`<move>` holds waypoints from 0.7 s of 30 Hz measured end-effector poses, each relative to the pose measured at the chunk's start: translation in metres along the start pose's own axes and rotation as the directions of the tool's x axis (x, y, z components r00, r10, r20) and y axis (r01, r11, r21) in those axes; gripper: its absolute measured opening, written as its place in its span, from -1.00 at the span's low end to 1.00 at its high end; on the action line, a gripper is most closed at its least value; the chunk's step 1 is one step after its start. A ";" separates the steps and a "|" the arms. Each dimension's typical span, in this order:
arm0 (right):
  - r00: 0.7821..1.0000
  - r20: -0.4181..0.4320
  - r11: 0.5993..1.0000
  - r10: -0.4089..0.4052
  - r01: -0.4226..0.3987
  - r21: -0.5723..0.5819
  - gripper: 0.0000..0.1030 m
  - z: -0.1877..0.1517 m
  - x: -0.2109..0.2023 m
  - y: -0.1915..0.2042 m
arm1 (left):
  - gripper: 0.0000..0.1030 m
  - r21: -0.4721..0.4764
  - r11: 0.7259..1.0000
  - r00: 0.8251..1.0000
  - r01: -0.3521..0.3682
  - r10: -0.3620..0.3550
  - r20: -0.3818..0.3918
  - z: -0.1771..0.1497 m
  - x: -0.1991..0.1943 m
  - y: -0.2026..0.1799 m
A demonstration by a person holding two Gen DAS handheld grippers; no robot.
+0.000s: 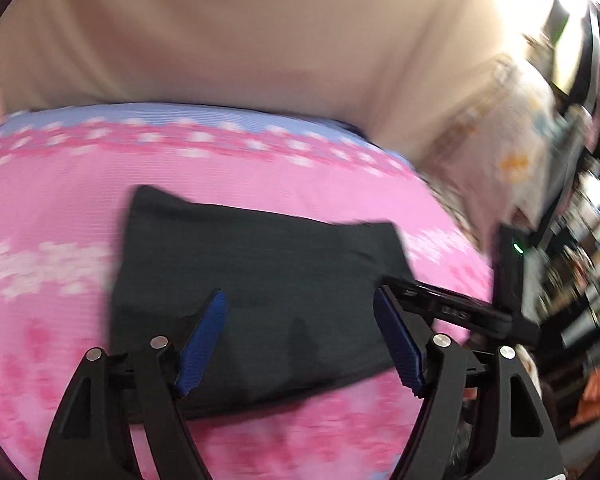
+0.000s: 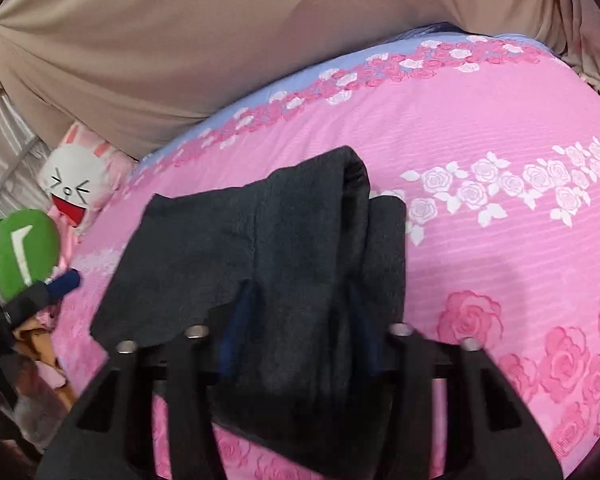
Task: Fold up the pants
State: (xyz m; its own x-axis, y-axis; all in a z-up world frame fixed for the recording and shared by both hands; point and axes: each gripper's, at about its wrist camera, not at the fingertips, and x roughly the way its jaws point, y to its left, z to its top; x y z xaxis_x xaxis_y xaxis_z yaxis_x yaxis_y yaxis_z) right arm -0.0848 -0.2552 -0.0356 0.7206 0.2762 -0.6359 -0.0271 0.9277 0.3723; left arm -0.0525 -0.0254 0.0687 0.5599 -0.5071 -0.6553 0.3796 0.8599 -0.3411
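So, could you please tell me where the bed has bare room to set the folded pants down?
The pink bedspread is bare to the right of the dark pants, between the white rose band and the headboard-side border. It is crowded on the left: the plush toys sit at that edge, beside the left gripper.

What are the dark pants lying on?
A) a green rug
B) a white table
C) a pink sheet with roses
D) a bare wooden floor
C: the dark pants lie folded on the pink sheet, which has white and pink roses printed on it; the right gripper has cloth between its fingers.
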 end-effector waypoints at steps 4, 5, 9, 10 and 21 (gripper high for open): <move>0.992 0.119 0.997 0.047 -0.054 0.055 -0.84 -0.001 -0.052 -0.004 | 0.41 -0.108 0.991 0.997 -0.078 0.080 0.014 0.004 -0.011 0.050; 0.993 0.115 0.998 0.013 -0.020 0.060 -0.83 -0.004 -0.050 -0.008 | 0.42 -0.128 0.988 0.996 -0.090 0.091 0.003 0.003 -0.012 0.058; 0.997 0.016 0.989 -0.078 0.075 0.130 -0.23 -0.023 -0.024 -0.032 | 0.42 -0.229 0.970 0.995 -0.085 0.069 -0.078 -0.004 0.010 0.090; 0.997 0.023 0.986 -0.070 0.066 0.150 -0.14 -0.025 -0.029 -0.033 | 0.42 -0.256 0.962 0.992 -0.092 0.066 -0.109 -0.009 0.018 0.096; 1.000 -0.003 0.985 0.010 -0.009 0.174 -0.49 -0.025 -0.020 -0.019 | -0.78 -0.276 0.961 0.991 -0.009 -0.029 -0.133 -0.014 0.038 0.100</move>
State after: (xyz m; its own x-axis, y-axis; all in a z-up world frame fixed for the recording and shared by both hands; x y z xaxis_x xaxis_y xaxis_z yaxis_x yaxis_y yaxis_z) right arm -0.1157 -0.2719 -0.0464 0.7183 0.2860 -0.6342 0.0875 0.8672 0.4902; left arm -0.0042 0.0421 0.0003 0.4459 -0.5199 -0.7286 0.1570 0.8468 -0.5082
